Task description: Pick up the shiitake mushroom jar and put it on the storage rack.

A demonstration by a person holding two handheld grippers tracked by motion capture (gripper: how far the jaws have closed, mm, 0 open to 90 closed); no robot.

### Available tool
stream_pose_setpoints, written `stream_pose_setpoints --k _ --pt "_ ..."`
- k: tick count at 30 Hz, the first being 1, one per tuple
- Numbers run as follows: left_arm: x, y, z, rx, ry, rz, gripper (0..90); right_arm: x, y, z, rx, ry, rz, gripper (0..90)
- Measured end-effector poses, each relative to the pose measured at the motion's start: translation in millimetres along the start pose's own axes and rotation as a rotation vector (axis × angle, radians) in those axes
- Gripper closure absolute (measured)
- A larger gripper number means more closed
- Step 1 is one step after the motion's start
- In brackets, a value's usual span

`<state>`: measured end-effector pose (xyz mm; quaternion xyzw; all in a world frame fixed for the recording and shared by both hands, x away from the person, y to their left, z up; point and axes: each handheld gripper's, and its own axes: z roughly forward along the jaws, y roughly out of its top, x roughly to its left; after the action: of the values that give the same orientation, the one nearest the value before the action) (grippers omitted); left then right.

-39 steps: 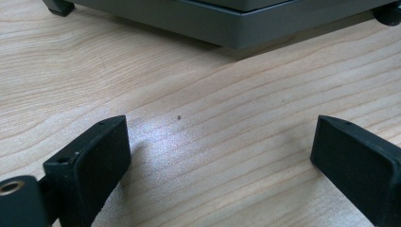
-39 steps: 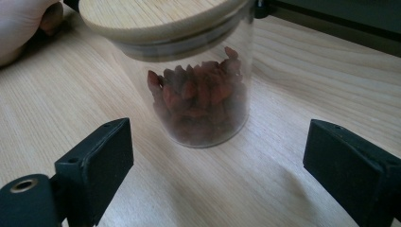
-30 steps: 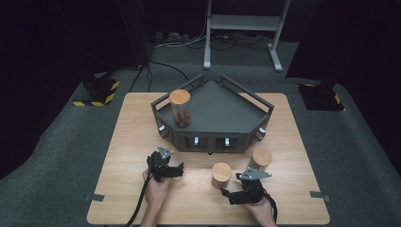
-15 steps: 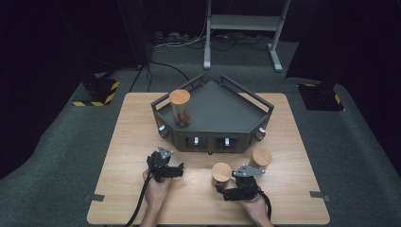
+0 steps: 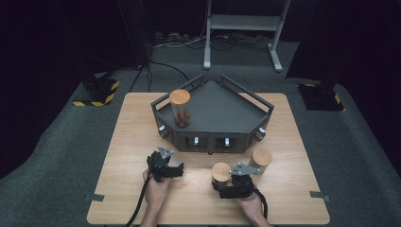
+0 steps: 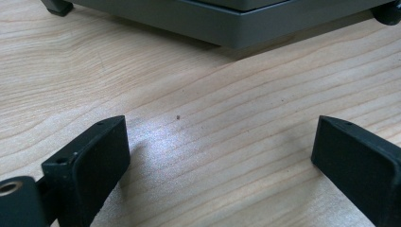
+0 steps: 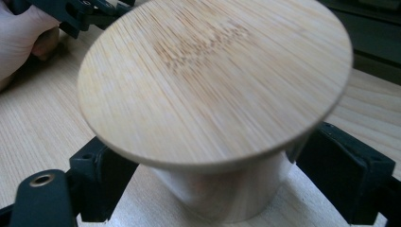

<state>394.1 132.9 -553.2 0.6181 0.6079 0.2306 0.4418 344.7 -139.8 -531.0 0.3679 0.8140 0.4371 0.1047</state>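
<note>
A glass jar with a round bamboo lid (image 7: pixel 213 75) stands on the wooden table (image 5: pixel 132 142) between the jaws of my right gripper (image 7: pixel 217 165). The jaws have just been closing and sit close to the glass on both sides; the jar looks blurred against them. From above, this jar (image 5: pixel 221 171) is in front of the right gripper (image 5: pixel 226 185). A second lidded jar (image 5: pixel 261 158) stands just to its right. A third jar (image 5: pixel 179 106), with dark contents, stands in the grey tray (image 5: pixel 222 113). My left gripper (image 5: pixel 166 165) (image 6: pixel 220 142) is open over bare wood.
The five-sided grey tray has a raised rail and knobs along its front wall (image 5: pixel 210 141); that wall (image 6: pixel 236 23) is close ahead of the left gripper. The person's left hand and gripper (image 7: pixel 71 14) appear beyond the jar. Dark carpet surrounds the table.
My right gripper has shifted left and now has the nearer jar between its jaws. The left gripper and all three jars have stayed where they were.
</note>
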Motion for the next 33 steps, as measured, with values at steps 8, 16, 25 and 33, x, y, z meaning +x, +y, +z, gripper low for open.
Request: stream_pose_setpoints --k 8,16,25,33 --pt "0.0 0.0 0.0 0.000 0.000 0.000 5.0 3.6 2.3 2.5 0.001 -0.015 -0.001 17.6" --pt "-0.1 0.0 0.0 0.000 0.000 -0.001 5.0 4.9 2.2 3.8 -0.007 -0.040 -0.014 21.4" --pt "-0.2 0.0 0.0 -0.001 0.000 -0.002 5.0 10.3 2.6 3.0 -0.027 -0.089 -0.057 24.3" --pt "0.0 0.0 0.0 0.000 0.000 0.000 5.0 9.6 5.8 0.6 -0.028 -0.099 -0.061 25.5"
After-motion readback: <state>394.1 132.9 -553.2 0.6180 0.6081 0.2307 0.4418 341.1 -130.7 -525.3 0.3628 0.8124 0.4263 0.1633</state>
